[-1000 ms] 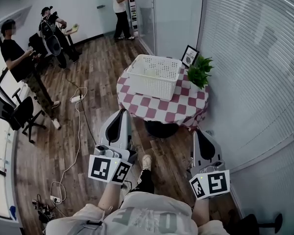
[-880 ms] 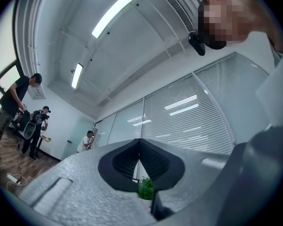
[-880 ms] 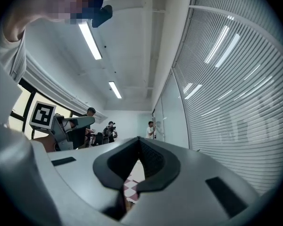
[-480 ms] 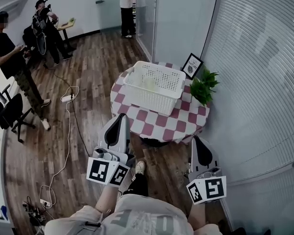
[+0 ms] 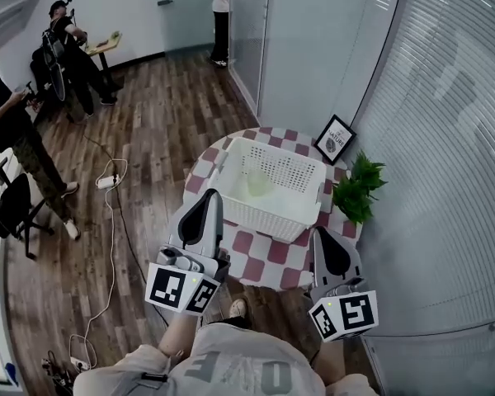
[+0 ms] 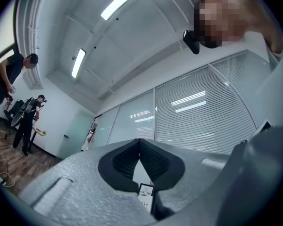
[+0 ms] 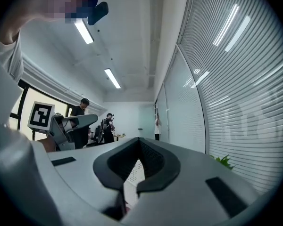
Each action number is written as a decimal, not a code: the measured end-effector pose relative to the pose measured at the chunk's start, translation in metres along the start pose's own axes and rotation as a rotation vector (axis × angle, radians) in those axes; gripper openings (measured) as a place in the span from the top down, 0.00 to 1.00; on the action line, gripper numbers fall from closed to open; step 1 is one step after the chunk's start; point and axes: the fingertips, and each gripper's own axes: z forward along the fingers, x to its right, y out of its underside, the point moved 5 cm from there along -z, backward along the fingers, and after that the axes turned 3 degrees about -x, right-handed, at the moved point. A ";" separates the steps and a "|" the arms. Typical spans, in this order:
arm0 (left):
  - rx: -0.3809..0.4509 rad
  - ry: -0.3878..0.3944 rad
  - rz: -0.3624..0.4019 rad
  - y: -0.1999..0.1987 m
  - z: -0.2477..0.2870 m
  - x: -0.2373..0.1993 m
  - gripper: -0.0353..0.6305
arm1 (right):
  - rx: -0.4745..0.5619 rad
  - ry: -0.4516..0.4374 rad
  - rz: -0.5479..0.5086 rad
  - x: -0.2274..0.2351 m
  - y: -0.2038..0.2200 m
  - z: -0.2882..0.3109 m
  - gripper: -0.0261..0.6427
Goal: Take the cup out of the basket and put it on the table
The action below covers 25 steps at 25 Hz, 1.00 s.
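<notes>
1. Head view: left tongs (image 5: 203, 200) and right tongs (image 5: 324, 239), both pressed together and empty, hover by the checked worktop's (image 5: 252, 250) near edge, short of the white basket (image 5: 268, 217) (the reach is not yet begun, I judge).
2. The cup (image 5: 259, 183) sits inside the basket, only a pale blur; its rim and pose are unclear.

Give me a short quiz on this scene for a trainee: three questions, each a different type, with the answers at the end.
1. True or false: the cup is inside the white basket.
2. What stands to the right of the basket on the checkered table in the head view? A) a lamp B) a green plant C) a kettle
3. Fill in: the jaws of the left tool and the right tool are both ____.
Key: 1 true; 2 B; 3 shut.
</notes>
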 end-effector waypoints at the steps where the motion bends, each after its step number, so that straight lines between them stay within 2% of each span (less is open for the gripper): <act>1: 0.004 0.009 0.003 0.002 0.014 -0.007 0.94 | -0.002 -0.002 -0.006 0.004 -0.001 0.015 0.95; 5: -0.012 0.038 0.018 0.017 0.060 -0.027 0.94 | -0.023 -0.005 0.009 0.021 0.002 0.061 0.95; 9: -0.046 0.048 -0.006 0.031 0.088 -0.037 0.94 | -0.046 0.010 0.038 0.034 0.002 0.088 0.95; 11: -0.055 0.044 -0.007 0.038 0.099 -0.037 0.94 | -0.050 -0.010 0.054 0.044 0.003 0.099 0.95; 14: -0.029 0.021 0.013 0.044 0.117 -0.036 0.94 | -0.033 -0.063 0.064 0.062 0.003 0.121 0.95; 19: -0.032 -0.008 0.035 0.054 0.137 -0.030 0.94 | -0.048 -0.139 0.082 0.085 0.006 0.145 0.95; 25: -0.065 -0.075 0.050 0.071 0.146 -0.032 0.94 | -0.109 -0.164 0.150 0.111 0.022 0.159 0.95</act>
